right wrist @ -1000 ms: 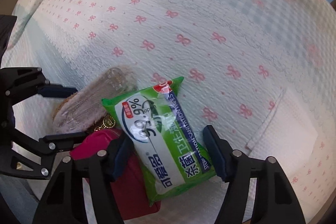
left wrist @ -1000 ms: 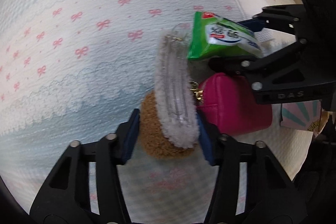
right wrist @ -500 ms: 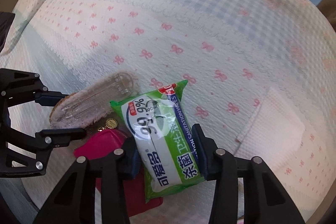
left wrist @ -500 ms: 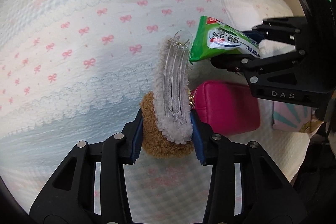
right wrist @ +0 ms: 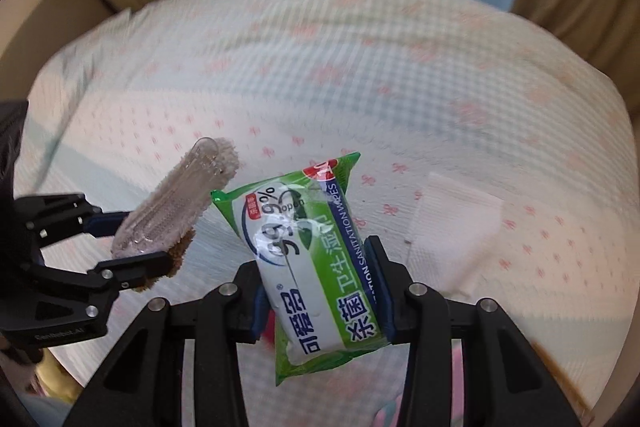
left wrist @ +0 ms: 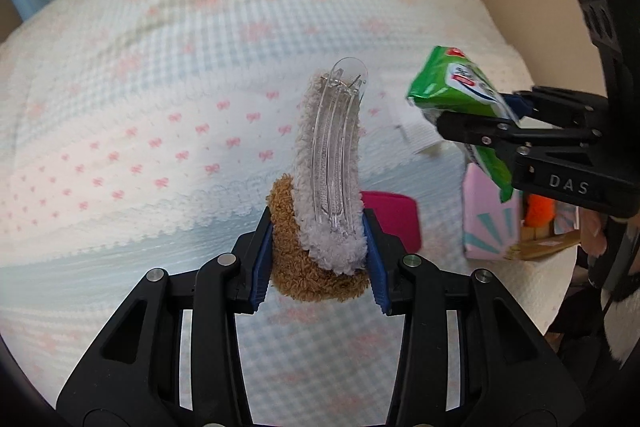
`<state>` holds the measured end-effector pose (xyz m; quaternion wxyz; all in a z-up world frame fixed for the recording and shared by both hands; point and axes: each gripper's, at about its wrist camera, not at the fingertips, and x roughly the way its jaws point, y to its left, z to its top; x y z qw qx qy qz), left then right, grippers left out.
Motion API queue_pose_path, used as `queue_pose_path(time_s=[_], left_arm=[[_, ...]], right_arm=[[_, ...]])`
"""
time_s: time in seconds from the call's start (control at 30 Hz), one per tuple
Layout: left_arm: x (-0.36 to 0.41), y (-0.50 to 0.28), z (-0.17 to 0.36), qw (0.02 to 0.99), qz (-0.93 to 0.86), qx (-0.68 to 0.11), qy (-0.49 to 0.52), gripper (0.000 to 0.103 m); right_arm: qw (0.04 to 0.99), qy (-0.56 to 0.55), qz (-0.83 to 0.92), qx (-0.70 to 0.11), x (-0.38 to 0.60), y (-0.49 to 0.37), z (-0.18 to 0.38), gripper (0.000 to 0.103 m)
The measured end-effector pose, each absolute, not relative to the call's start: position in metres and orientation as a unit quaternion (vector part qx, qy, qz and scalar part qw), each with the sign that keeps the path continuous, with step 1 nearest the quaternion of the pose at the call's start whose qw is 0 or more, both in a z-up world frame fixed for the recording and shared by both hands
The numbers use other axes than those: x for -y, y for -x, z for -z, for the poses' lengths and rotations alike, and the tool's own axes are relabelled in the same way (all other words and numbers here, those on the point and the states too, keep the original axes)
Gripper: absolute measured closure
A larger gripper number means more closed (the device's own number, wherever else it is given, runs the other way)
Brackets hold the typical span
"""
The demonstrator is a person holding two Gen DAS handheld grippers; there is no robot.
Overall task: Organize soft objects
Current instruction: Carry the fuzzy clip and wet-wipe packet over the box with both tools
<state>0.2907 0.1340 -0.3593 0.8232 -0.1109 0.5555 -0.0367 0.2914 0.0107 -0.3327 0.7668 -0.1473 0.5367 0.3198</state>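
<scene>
My left gripper (left wrist: 318, 259) is shut on a fluffy hair clip (left wrist: 330, 167), grey-white and brown plush with a clear plastic claw, held up above the bed; it also shows in the right wrist view (right wrist: 172, 203). My right gripper (right wrist: 320, 291) is shut on a green pack of wet wipes (right wrist: 316, 259), lifted off the bed; the pack also shows in the left wrist view (left wrist: 464, 107). A pink pouch (left wrist: 394, 217) lies on the bedspread behind the clip, partly hidden.
The bed has a white and pale blue bedspread (left wrist: 160, 147) with pink bows. A white folded cloth (right wrist: 456, 223) lies on it to the right. A pink and teal box (left wrist: 488, 223) with an orange item stands at the bed's right edge.
Both grippers closed on their objects and lifted them off the bed. The clip and the wipes pack now hang in the air, and the pink pouch stays below.
</scene>
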Motion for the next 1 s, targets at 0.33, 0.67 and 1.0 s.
queue_pose_path(time_s=[0.33, 0.67, 1.0], left_arm=[[-0.107, -0.239, 0.251, 0.859, 0.065, -0.498, 0.101, 0.066], [-0.033, -0.222, 0.193, 0.869, 0.144, -0.467, 0.078, 0.066], [0.064, -0.229, 0.188, 0.861, 0.184, -0.467, 0.084, 0.066]], right_arm=[[0.830, 0.061, -0.251, -0.495, 0.048, -0.223, 0.228, 0.064], [0.872, -0.001, -0.145, -0.468, 0.151, -0.171, 0.171, 0.064], [0.878, -0.050, -0.077, -0.469, 0.272, -0.158, 0.169, 0.064]])
